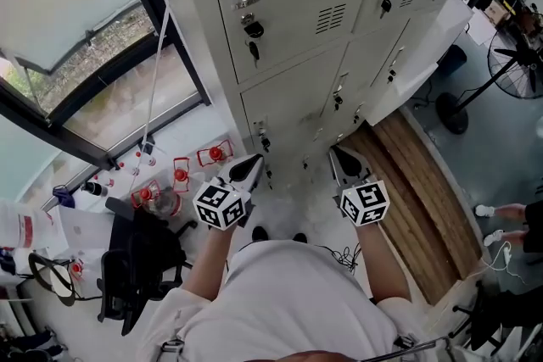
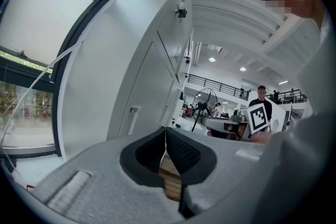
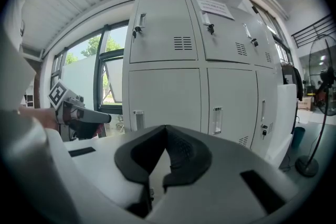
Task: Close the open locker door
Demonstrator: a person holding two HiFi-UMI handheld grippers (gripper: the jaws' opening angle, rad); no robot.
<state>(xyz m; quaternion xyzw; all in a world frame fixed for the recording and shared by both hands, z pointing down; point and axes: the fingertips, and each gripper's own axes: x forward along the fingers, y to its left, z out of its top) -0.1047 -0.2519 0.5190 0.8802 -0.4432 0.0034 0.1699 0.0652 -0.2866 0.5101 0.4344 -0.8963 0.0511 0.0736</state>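
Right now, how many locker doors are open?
1: the door at the right end of the lockers, swung out. The others in view look shut; more may be hidden.

I see a large open workroom: grey metal lockers (image 1: 288,21), a pedestal fan (image 1: 514,64), tall windows (image 1: 76,30).

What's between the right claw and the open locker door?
Nothing stands there: in the head view only bare wooden floor separates the right gripper from the open locker door.
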